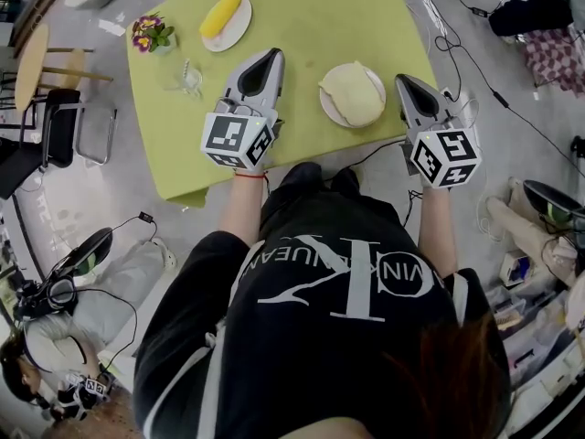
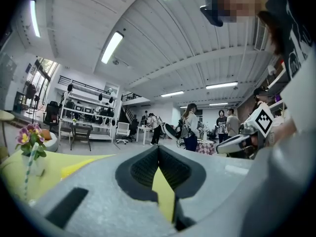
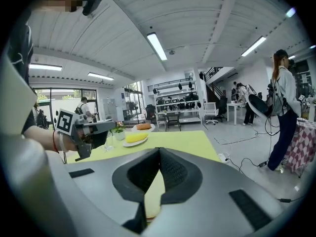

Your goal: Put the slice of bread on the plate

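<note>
Desk [image 1: 311,12], green top, seen from the head view.

- Slice of bread [image 1: 353,91]: lies flat on the white plate [image 1: 326,108], near the desk's front edge, between the two grippers. It covers most of the plate, and one corner reaches about to the rim on the left. Judged from this, the placing looks done.
- Left gripper [image 1: 271,55]: jaws closed tip to tip, nothing between them; through the slit behind the tips I see only the green desk. It sits just left of the plate, apart from the bread.
- Right gripper [image 1: 402,80]: jaws fully closed, empty, just right of the plate and not touching it.
- Also on the desk, well apart from the bread: a second plate [image 1: 241,27] with a yellow food item [image 1: 222,12], a small pot of flowers [image 1: 149,33], and a clear glass [image 1: 189,79].

Handling, my judgement: the slice is light, soft and easily dented, and the crumb would tear under a hard pinch. It is not slippery, but it is floppy if lifted by one corner. If I had to move it again, I'd take it at the crust edge nearest a gripper, one jaw slid under and one on top. I'd close only until it holds, and keep it level so it doesn't fold.
</note>
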